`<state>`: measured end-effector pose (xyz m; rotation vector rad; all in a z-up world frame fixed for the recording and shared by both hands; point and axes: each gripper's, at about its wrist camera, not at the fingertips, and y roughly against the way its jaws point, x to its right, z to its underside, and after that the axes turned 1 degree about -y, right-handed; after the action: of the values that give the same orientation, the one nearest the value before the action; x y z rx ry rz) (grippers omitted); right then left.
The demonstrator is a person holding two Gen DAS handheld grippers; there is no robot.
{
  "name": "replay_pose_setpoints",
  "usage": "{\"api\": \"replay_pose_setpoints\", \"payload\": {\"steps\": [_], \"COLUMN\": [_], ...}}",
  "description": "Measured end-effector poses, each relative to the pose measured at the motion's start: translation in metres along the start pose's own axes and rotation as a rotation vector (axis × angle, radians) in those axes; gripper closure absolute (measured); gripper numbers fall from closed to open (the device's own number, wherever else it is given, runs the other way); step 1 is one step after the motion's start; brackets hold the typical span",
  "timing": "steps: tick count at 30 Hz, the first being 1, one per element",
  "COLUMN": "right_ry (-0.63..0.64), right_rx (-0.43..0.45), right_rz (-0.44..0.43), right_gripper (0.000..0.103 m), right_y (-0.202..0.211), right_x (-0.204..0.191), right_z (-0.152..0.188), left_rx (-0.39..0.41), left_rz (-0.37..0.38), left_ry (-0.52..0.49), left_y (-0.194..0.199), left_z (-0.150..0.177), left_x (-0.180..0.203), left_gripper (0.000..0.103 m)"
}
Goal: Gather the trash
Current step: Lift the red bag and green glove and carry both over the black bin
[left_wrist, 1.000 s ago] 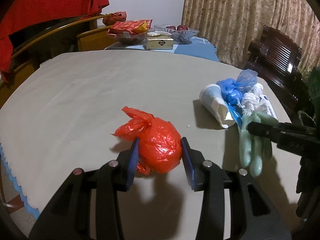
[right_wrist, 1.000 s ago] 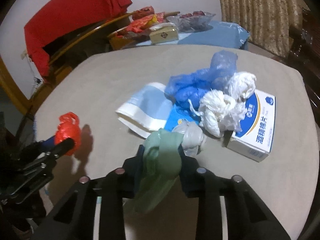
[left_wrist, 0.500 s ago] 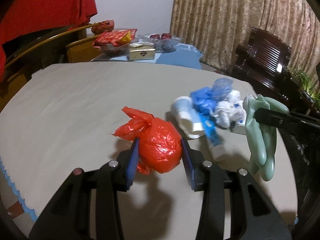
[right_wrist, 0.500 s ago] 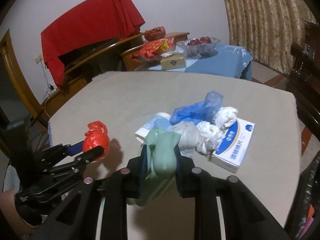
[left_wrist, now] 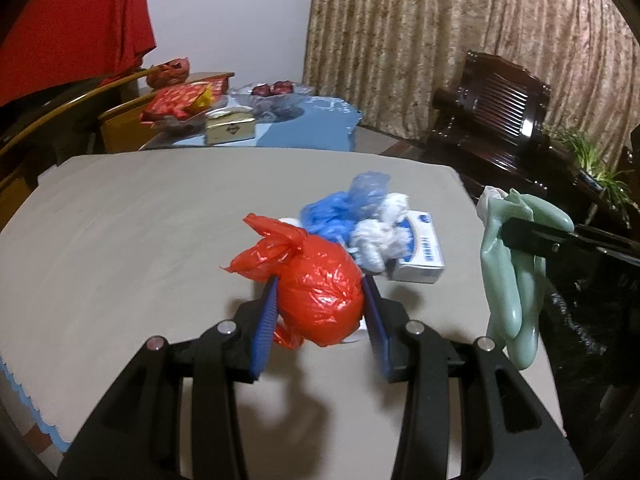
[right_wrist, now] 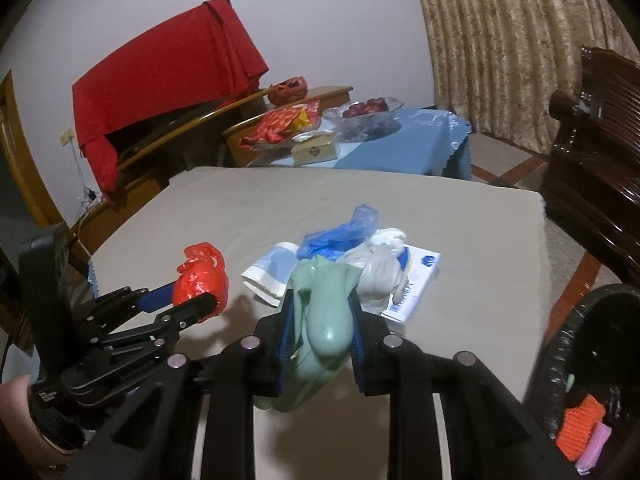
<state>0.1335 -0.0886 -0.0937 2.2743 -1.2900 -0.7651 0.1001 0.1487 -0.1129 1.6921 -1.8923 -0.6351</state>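
Note:
My left gripper is shut on a knotted red plastic bag and holds it above the grey table; it also shows in the right wrist view. My right gripper is shut on a pale green rubber glove, which hangs down at the right of the left wrist view. On the table lie a blue plastic bag, white crumpled tissue, a blue-and-white box and a paper cup.
A black-lined trash bin with orange and pink bits inside stands at the table's right. A dark wooden chair stands beyond it. A blue side table with snacks and a fruit bowl stands behind.
Both grippers have lifted and pulled back to the right with their loads. The glove now hangs clear of the pile, and the trash bin has come into the right wrist view.

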Motion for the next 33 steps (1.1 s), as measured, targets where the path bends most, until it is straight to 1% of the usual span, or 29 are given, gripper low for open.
{"api": "replay_pose_setpoints", "payload": {"steps": [10,25,33], "right_ry": [-0.04,-0.112,-0.149], "right_rx": [0.056,0.126,0.15], "right_rz": [0.056,0.185,0.266], "right_gripper": [0.079,0.079,0.079], "right_y": [0.043,0.112,0.141], "right_x": [0.034,0.099,0.135], "right_z": [0.005,0.025,0.037], "left_rx": [0.024,0.038,0.049], "left_rz": [0.065,0.231,0.301], "left_ry": [-0.049,-0.164,-0.236], "left_y": [0.006,0.003,0.0], "left_z": [-0.007,-0.014,-0.018], "left_x": [0.049,0.153,0.197], "left_gripper": [0.063,0.063,0.063]}}
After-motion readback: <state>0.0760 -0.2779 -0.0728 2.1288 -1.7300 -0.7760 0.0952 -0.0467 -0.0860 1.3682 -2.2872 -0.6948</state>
